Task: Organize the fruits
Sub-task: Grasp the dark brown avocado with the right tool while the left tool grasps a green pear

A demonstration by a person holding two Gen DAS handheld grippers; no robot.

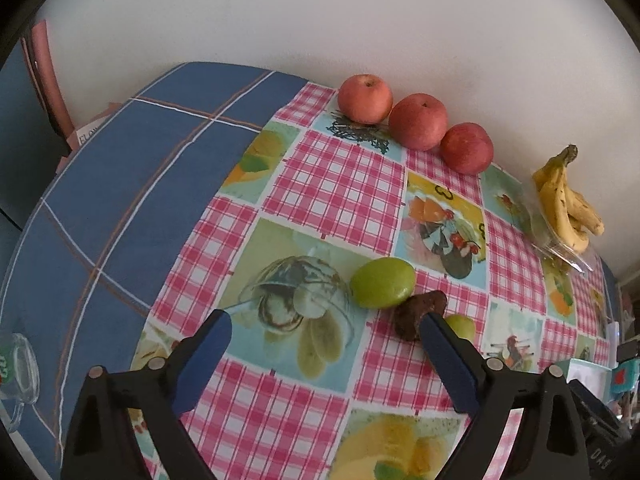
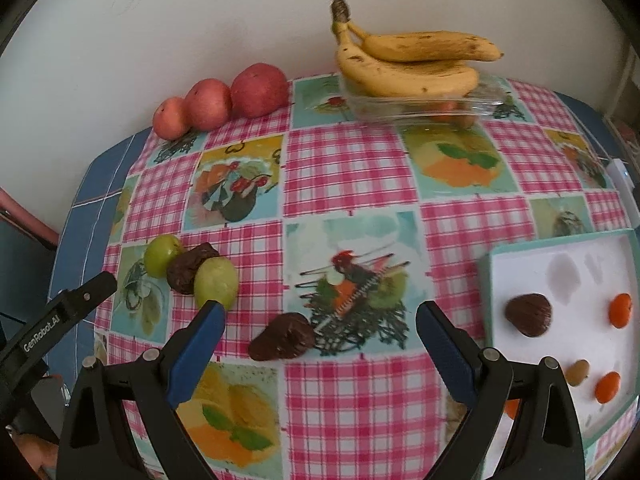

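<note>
Table, covered by a pink-check fruit-print cloth (image 2: 352, 168) over a blue plaid cloth (image 1: 120, 184); white wall behind.

Left gripper (image 1: 326, 324): jaws spread wide, nothing between the pads, pointing steeply down at the cloth. Just beyond the tips, at 12 o'clock in its view, a large green fruit (image 1: 382, 282); touching it at 4 o'clock, a dark brown fruit (image 1: 420, 314), whose lower edge the right blue pad overlaps; past that pad, a smaller green fruit (image 1: 462, 326), partly hidden.

Right gripper (image 2: 320, 322): jaws likewise wide apart, empty. Between the fingertips, toward the left pad, a second brown fruit (image 2: 282, 342) lies alone on the cloth, untouched by either pad.

Three red apples (image 1: 418, 126): in a touching row against the wall, at 12 o'clock in the left view, 10 o'clock in the right view.

Banana bunch (image 2: 408, 60): on a clear plastic tray (image 2: 416, 106) at the wall, 1 o'clock in the right view.

White tray with teal rim (image 2: 568, 280): at 3 o'clock in the right view; holds one brown fruit (image 2: 528, 314), two small orange fruits (image 2: 620, 310) and a small tan piece (image 2: 578, 372).

Glass mug (image 1: 20, 376): 8 o'clock in the left view, on the blue cloth.
</note>
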